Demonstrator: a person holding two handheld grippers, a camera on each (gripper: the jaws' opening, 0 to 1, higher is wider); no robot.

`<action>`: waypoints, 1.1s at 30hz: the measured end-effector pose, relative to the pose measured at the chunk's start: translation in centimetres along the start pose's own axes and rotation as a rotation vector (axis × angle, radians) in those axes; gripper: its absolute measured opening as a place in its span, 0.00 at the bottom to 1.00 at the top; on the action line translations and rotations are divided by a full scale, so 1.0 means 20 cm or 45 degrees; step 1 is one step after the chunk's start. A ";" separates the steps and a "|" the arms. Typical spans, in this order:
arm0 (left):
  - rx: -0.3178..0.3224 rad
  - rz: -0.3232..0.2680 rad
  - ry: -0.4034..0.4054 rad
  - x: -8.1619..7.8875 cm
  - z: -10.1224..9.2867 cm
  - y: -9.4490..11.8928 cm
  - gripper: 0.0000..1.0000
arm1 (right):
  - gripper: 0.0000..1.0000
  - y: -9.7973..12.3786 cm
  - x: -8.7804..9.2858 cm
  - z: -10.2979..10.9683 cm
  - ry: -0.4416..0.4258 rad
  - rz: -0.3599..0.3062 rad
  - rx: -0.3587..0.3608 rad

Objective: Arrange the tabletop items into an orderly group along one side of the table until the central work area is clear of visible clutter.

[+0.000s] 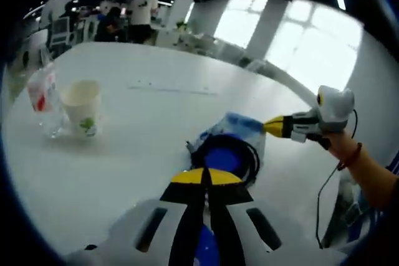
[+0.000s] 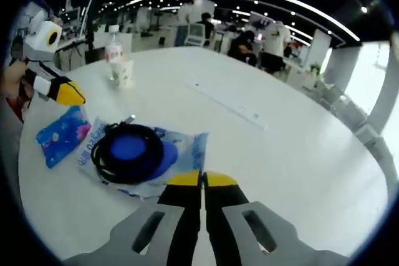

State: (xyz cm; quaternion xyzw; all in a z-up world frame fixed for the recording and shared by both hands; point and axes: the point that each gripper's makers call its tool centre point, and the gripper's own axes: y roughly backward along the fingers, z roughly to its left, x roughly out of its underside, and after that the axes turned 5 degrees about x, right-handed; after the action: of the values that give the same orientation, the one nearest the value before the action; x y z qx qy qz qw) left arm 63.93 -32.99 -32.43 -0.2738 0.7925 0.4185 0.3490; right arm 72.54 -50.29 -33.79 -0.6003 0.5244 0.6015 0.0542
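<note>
A black coiled cable [image 1: 249,154] around a blue disc [image 1: 221,159] lies on a clear printed bag [image 1: 240,123] on the white table [image 1: 156,154]. My left gripper [image 1: 206,177] is shut, its tips just short of the coil, with a blue packet [image 1: 207,247] under its jaws. My right gripper [image 1: 269,127] is shut, its yellow tips at the bag's edge. In the right gripper view the coil [image 2: 106,166] and bag [image 2: 187,147] lie just before my right gripper [image 2: 202,179]. The left gripper [image 2: 76,98] hovers over the blue packet [image 2: 62,135].
A paper cup [image 1: 83,107] and a clear bottle [image 1: 43,101] stand together near the table's far side; the cup [image 2: 124,73] and bottle [image 2: 113,45] also appear in the right gripper view. A thin strip [image 2: 230,107] lies mid-table. People sit at desks beyond.
</note>
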 end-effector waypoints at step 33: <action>-0.022 0.111 0.118 0.26 -0.08 -0.06 0.31 | 0.33 -0.06 0.15 -0.05 -0.170 0.183 -0.022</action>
State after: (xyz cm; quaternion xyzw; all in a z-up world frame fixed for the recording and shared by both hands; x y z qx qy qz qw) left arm 61.24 -35.69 -36.43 -0.2609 0.8153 0.4271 0.2911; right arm 73.20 -52.09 -36.53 -0.5201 0.5559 0.6472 0.0406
